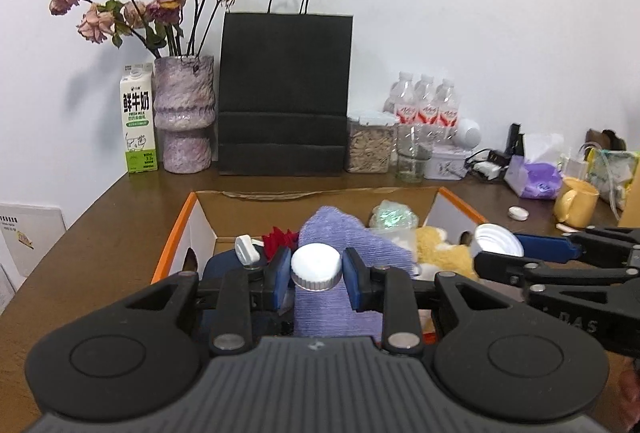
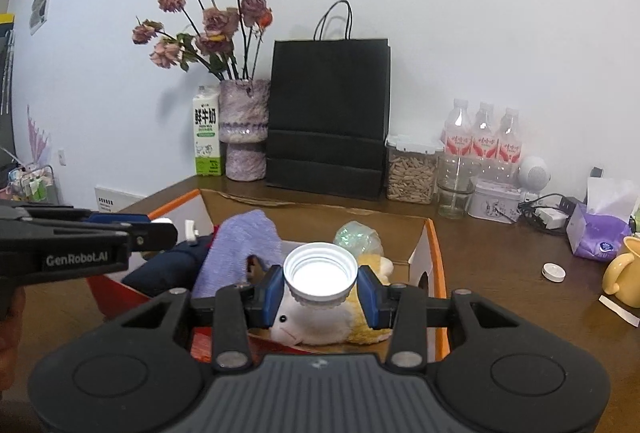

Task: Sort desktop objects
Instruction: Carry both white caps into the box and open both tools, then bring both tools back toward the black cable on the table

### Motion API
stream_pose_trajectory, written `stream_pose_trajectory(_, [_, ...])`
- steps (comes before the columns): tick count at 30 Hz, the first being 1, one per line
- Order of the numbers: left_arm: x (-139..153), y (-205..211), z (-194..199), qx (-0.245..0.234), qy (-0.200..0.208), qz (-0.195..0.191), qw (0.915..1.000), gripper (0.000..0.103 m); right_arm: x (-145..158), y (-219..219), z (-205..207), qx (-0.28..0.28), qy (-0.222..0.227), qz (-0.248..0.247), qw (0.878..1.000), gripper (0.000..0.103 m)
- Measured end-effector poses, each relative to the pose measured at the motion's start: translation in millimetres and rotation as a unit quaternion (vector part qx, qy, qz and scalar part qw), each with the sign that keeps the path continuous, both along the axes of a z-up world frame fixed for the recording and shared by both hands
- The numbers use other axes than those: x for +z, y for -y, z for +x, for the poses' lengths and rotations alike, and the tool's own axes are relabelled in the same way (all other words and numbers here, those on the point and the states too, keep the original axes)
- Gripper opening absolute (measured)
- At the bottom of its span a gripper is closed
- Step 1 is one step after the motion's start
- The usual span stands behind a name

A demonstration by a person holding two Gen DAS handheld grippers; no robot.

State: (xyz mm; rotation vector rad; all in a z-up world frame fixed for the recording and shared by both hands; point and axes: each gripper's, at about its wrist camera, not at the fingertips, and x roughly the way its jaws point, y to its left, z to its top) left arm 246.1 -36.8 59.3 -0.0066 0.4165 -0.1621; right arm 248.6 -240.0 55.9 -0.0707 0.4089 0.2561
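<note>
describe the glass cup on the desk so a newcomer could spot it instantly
Start at the tall black paper bag against the back wall. To its right stands a clear canister of seeds; the empty glass cup is next to the right, in front of three water bottles. It is the only open, clear, empty vessel there.
</note>
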Motion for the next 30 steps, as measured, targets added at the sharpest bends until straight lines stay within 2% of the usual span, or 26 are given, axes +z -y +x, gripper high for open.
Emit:
stream_pose_trajectory(7, [-20.3, -3.4, 28.6, 0.015, -0.014, -0.017, 0.9996, 0.029, -20.0, 9.2, 28.9, -0.001, -0.017, 0.017, 1.0, 0.039])
stream_pose_trajectory(12, [-36.0, -5.3, 35.3, 0.008, -0.025, -0.008, 0.9996, 0.029, -38.8, 18.5, 36.9, 0.001, -0.033, 0.037, 0.999, 0.039])
stream_pose_trajectory(19, [-37.1, -3.7, 31.7, 0.007, -0.013, 0.002, 0.9999, 0.03, -41.0, 12.1, 32.1, 0.006, -0.022, 0.02, 1.0, 0.039])
stream_pose_trajectory(20, [-36.4, -3.1, 29.6, 0.009, -0.008, 0.005, 0.9999, 0.034, -41.1, 10.9, 31.4, 0.005, -0.02, 0.018, 1.0, 0.039])
stream_pose_trajectory(22, [-34.3, -2.2, 25.1, 0.012, 0.006, 0.009, 0.9999, 0.045, -39.9, 10.6, 29.4, 0.005, -0.014, 0.016, 1.0, 0.047])
stream_pose_trajectory(24, [-32.2, -1.6, 20.2, 0.018, 0.021, 0.014, 0.9995, 0.054, -38.5, 10.9, 27.3, 0.001, -0.005, 0.017, 1.0, 0.074])
stream_pose_trajectory(25, [-31.4, -1.3, 18.2, 0.022, 0.027, 0.016, 0.9993, 0.061, -37.7, 11.1, 25.7, 0.0, 0.001, 0.018, 1.0, 0.08])
stream_pose_trajectory(26, [-30.5, -1.2, 17.2, 0.025, 0.032, 0.016, 0.999, 0.076, -36.8, 11.1, 23.8, -0.001, 0.008, 0.018, 1.0, 0.088])
stream_pose_trajectory(27, [-29.7, -1.6, 16.2, 0.029, 0.035, 0.016, 0.9988, 0.084, -36.0, 11.4, 23.5, -0.001, 0.013, 0.019, 1.0, 0.095])
stream_pose_trajectory(28, [-28.8, -1.7, 15.0, 0.033, 0.039, 0.017, 0.9985, 0.096, -35.6, 11.5, 22.8, -0.003, 0.017, 0.018, 1.0, 0.099])
stream_pose_trajectory(29, [-28.1, -2.0, 13.7, 0.038, 0.044, 0.018, 0.9981, 0.103, -35.6, 11.3, 22.3, -0.005, 0.021, 0.017, 1.0, 0.103])
stream_pose_trajectory(30, [-27.5, -2.1, 12.4, 0.041, 0.049, 0.019, 0.9978, 0.103, -35.5, 11.4, 22.0, -0.006, 0.022, 0.017, 1.0, 0.103])
